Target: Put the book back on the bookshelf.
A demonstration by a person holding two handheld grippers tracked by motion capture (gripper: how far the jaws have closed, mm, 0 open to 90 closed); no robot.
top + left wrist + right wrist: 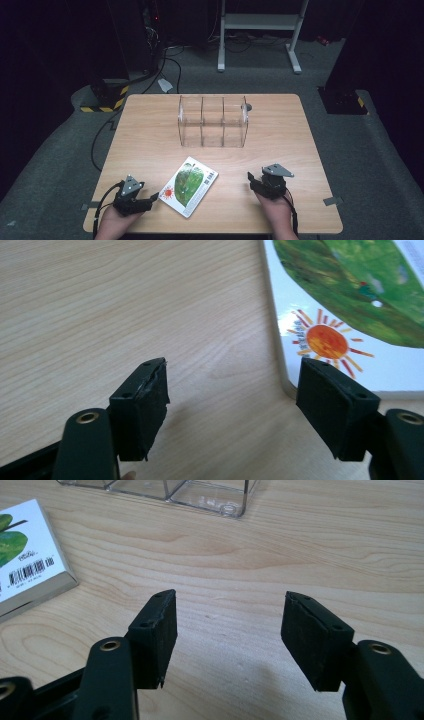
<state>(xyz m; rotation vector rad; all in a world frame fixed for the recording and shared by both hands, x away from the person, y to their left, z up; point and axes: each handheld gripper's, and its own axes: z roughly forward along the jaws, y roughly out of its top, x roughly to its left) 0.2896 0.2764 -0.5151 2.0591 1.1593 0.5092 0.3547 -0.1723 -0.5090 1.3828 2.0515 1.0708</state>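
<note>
A picture book [189,186] with a green leaf and a red sun on its white cover lies flat near the table's front edge. My left gripper [150,201] sits just left of the book's near corner, open, nothing between its jaws; in the left gripper view its right pad [330,407] stands close by the book [350,305] corner. My right gripper [254,181] rests to the right of the book, open over bare wood. The right gripper view shows the book's barcode corner [30,575] at far left.
A clear plastic rack [213,121] with three compartments stands at the middle back of the wooden table [150,145]; its base [200,492] shows in the right gripper view. A small grey disc [247,106] lies behind it. Dark floor, cables and a metal stand lie beyond.
</note>
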